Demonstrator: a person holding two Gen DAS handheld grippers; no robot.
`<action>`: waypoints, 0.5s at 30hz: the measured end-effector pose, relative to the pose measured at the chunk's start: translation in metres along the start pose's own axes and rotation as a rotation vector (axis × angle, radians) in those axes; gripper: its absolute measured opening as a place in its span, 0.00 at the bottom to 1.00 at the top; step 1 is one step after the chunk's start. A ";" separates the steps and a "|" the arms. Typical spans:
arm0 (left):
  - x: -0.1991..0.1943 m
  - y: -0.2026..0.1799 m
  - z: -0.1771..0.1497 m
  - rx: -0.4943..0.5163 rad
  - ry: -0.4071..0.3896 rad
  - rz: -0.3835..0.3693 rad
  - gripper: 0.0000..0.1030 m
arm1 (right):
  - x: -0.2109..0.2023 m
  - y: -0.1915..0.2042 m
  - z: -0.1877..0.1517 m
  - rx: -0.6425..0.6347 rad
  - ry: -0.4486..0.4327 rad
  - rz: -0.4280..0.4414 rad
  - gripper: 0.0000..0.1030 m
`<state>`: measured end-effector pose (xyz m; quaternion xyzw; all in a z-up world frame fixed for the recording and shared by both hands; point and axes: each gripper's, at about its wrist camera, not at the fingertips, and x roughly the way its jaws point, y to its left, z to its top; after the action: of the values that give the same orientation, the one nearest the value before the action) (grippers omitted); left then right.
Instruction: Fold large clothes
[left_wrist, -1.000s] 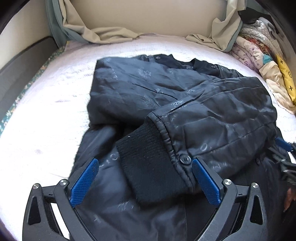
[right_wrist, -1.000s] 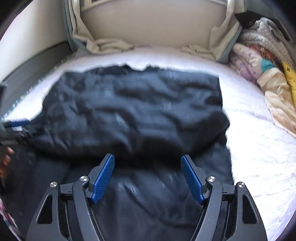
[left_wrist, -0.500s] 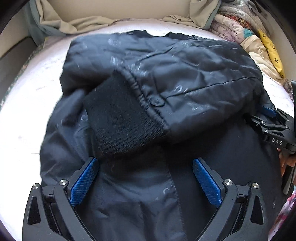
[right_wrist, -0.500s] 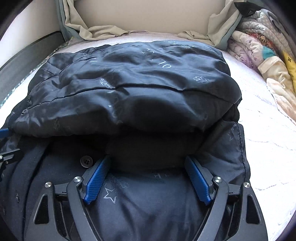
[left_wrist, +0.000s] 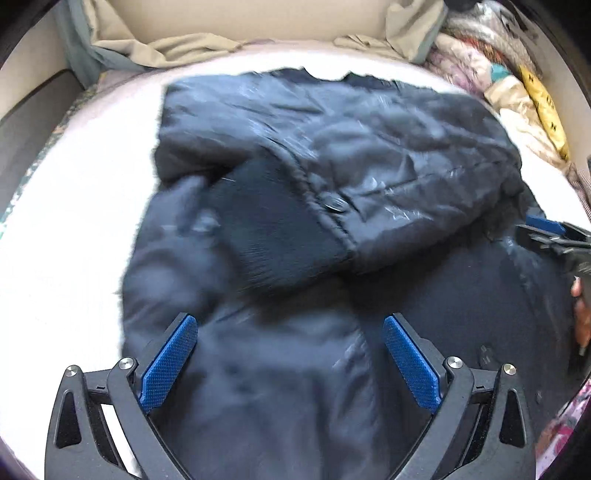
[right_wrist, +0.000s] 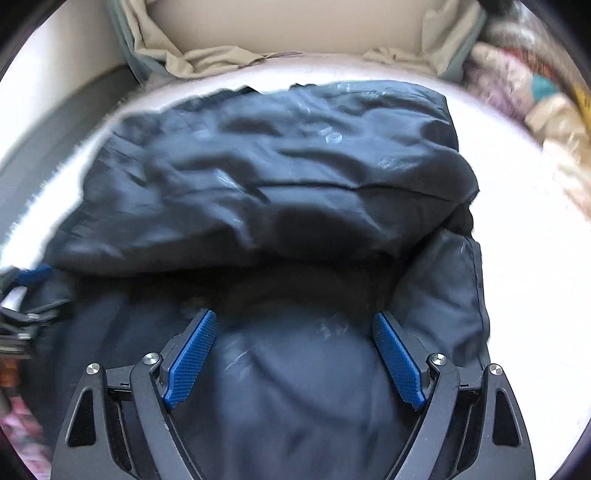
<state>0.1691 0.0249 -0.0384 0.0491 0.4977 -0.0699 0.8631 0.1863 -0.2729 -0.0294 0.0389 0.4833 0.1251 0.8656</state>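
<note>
The jacket (left_wrist: 388, 155) is a dark, slightly glossy woven cloth, smooth but creased, with pale sheen along its wrinkles; the same shiny shell shows in the right wrist view (right_wrist: 280, 173). Its cuff (left_wrist: 273, 236) is matt black ribbed knit, rougher than the shell, and beside it sits a dark glossy button (left_wrist: 334, 204). The bed (left_wrist: 74, 229) wears a pale, matt, softly textured cover. The left tongs (left_wrist: 290, 363) and right tongs (right_wrist: 293, 360) have matt black plastic frames, bright metal screw heads and blue pads (left_wrist: 168, 363) with a fine, rough grid pattern. A beige sheet (left_wrist: 177, 46), matt and crumpled, lies at the far edge, next to a pile of soft printed fabrics (left_wrist: 517, 85).
</note>
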 end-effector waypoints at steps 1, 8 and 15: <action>-0.009 0.008 -0.001 -0.013 -0.003 -0.011 0.99 | -0.014 -0.003 0.001 0.032 -0.005 0.043 0.83; -0.052 0.075 -0.037 -0.196 0.065 -0.128 0.99 | -0.091 -0.035 -0.038 0.100 0.015 0.056 0.84; -0.041 0.123 -0.083 -0.373 0.160 -0.159 0.84 | -0.086 -0.098 -0.115 0.398 0.190 0.154 0.84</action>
<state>0.0988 0.1618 -0.0429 -0.1454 0.5712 -0.0404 0.8068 0.0633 -0.3959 -0.0380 0.2334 0.5734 0.0961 0.7794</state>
